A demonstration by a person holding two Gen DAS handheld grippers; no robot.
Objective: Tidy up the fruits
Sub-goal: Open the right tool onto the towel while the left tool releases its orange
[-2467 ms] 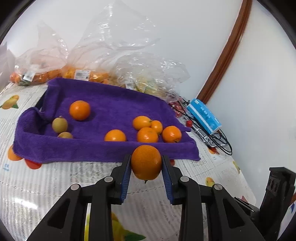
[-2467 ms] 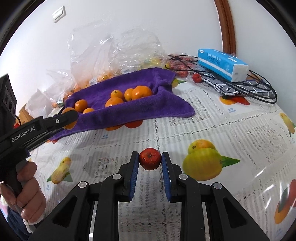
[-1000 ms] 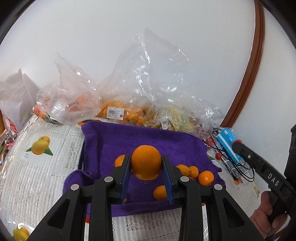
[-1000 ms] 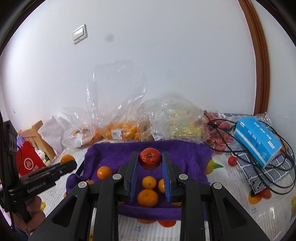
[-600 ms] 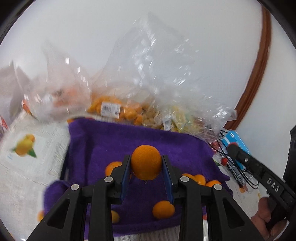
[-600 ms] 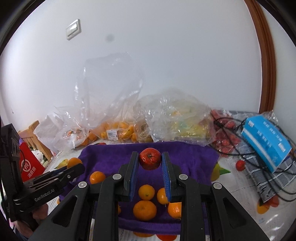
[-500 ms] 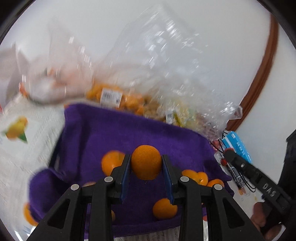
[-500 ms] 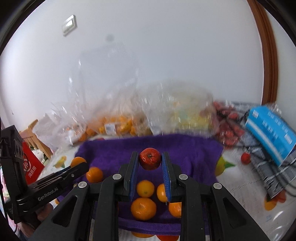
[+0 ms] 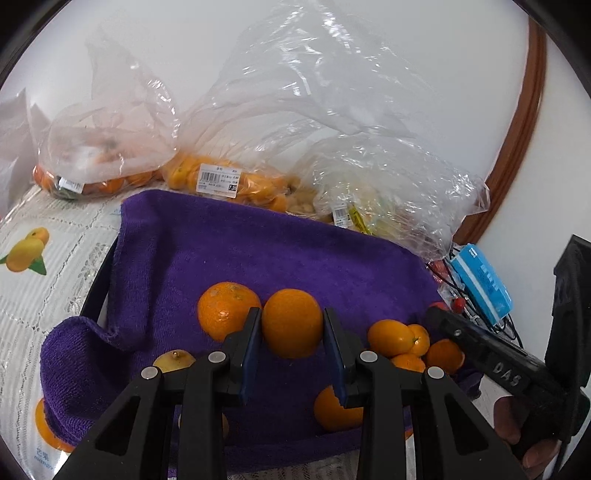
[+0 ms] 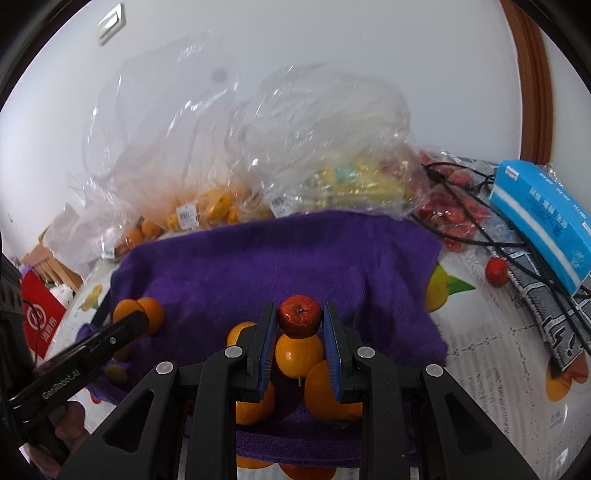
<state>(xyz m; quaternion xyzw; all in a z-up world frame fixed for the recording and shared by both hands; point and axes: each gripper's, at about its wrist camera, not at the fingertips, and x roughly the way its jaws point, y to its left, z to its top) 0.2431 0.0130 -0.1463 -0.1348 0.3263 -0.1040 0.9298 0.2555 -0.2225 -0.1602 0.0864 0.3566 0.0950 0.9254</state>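
Fruits are sitting in both claws: the left gripper [image 9: 291,345] is pinching an orange [image 9: 291,323], the right gripper [image 10: 300,341] a small red fruit [image 10: 299,316], each above the purple towel [image 9: 258,254]. Loose oranges [image 9: 397,336] are lying on the towel. Behind it, plastic bags [image 9: 229,147] are leaning against the wall.

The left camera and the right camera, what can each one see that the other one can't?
Only the left view shows the yellowish fruit on the towel and the orange between its gripper's pads. Only the right view shows the wall switch, the red bag and the small red fruit its gripper holds. Both show the purple towel, plastic bags and blue box.
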